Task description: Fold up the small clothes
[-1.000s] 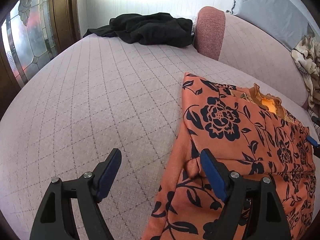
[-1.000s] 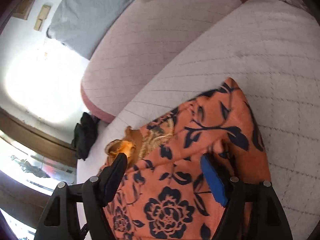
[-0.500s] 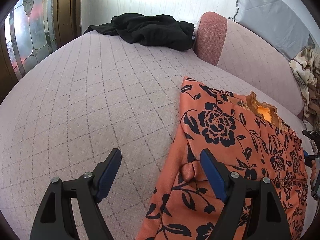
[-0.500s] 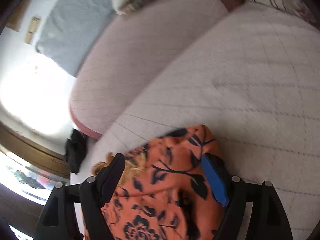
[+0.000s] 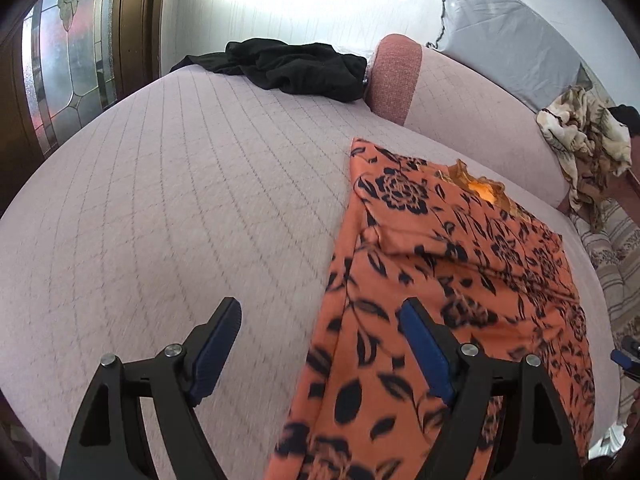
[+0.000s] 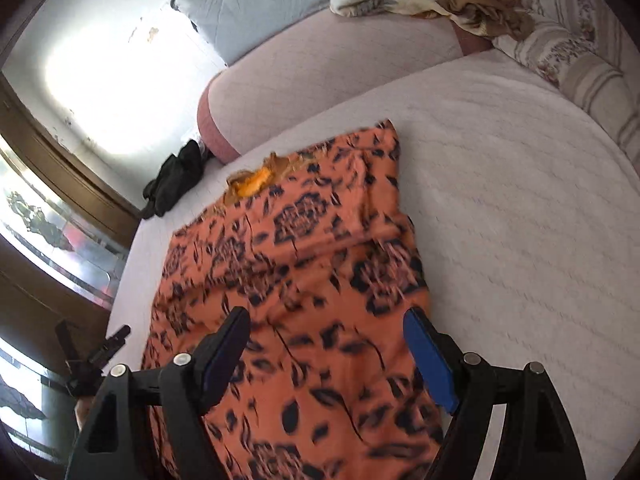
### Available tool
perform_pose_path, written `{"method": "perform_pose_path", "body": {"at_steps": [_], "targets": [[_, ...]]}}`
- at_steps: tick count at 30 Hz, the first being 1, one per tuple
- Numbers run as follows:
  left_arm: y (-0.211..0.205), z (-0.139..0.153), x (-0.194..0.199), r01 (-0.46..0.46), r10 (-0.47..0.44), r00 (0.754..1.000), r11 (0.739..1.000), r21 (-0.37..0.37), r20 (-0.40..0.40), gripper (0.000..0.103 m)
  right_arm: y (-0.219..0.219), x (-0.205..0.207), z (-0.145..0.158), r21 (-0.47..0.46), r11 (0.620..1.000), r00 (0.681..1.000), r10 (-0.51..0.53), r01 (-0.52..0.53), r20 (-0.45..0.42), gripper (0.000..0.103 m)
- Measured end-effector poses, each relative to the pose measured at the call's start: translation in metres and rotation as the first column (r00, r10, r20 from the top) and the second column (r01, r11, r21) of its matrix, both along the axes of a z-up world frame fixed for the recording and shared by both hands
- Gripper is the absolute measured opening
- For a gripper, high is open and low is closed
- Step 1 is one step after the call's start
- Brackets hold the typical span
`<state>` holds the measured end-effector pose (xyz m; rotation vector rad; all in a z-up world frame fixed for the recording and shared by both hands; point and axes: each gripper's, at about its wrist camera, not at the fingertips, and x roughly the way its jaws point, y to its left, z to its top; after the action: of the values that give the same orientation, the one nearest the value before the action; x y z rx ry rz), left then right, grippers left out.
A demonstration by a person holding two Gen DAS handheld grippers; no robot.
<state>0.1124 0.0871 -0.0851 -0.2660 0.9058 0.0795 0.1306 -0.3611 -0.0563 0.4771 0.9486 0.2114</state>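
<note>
An orange garment with a dark floral print (image 5: 460,272) lies lengthwise on the pale quilted seat (image 5: 180,200), its frilled neckline (image 5: 478,188) at the far end and its side parts folded inward. My left gripper (image 5: 320,308) hovers open over the garment's left edge, one finger above bare seat, the other above cloth. In the right wrist view the garment (image 6: 312,248) fills the middle. My right gripper (image 6: 326,314) hangs above its near half. Its jaws are opening, and cloth lies below them but none is pinched. The left tool (image 6: 100,352) shows at the lower left.
A heap of black clothing (image 5: 296,66) lies at the seat's far end, by the pink backrest (image 5: 472,120). A grey pillow (image 5: 508,40) and a beige patterned blanket (image 5: 580,136) rest on top of the backrest. A striped floral cushion (image 6: 572,60) borders the right. Stained-glass door (image 5: 68,64) stands left.
Both grippers have drawn back from the garment's far end toward its near end, so more cloth shows. The right one has rolled and left the folded corner it was over.
</note>
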Motion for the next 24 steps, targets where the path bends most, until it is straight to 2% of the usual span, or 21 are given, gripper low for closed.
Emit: {"method": "perform_pose_path", "body": {"at_steps": [2,7,10,16,18,20,24], "targets": [[-0.001,0.001,-0.029,0.039,-0.039,0.999,0.999,-0.009,-0.032,0.082,-0.019,-0.034,-0.014,0.002,1.0,0.998,-0.03,0.03,-0.052,0.081],[-0.002,-0.007,-0.087,0.07,-0.073,0.992,0.997,-0.03,-0.102,0.082,-0.056,-0.084,-0.042,0.076,0.994,0.988,-0.063,0.074,-0.139,0.081],[0.001,-0.016,-0.111,0.052,-0.058,0.988,0.998,-0.046,-0.146,0.082,-0.063,-0.104,-0.054,0.169,0.984,0.982,-0.026,0.058,-0.185,0.081],[0.002,-0.039,-0.125,0.028,-0.049,0.975,0.995,-0.1,-0.215,0.082,-0.051,-0.122,-0.067,0.164,0.986,0.966,0.04,0.003,-0.256,0.081],[0.001,-0.041,-0.127,0.029,-0.048,0.978,0.995,-0.095,-0.205,0.082,-0.044,-0.124,-0.068,0.178,0.984,0.964,0.067,-0.021,-0.256,0.08],[0.0,-0.041,-0.128,0.035,-0.053,0.976,0.996,-0.087,-0.209,0.082,-0.036,-0.125,-0.071,0.14,0.989,0.959,0.081,-0.044,-0.271,0.08],[0.003,-0.041,-0.132,0.025,-0.048,0.977,0.993,-0.113,-0.206,0.082,-0.036,-0.127,-0.073,0.135,0.99,0.961,0.071,-0.036,-0.269,0.08]]}}
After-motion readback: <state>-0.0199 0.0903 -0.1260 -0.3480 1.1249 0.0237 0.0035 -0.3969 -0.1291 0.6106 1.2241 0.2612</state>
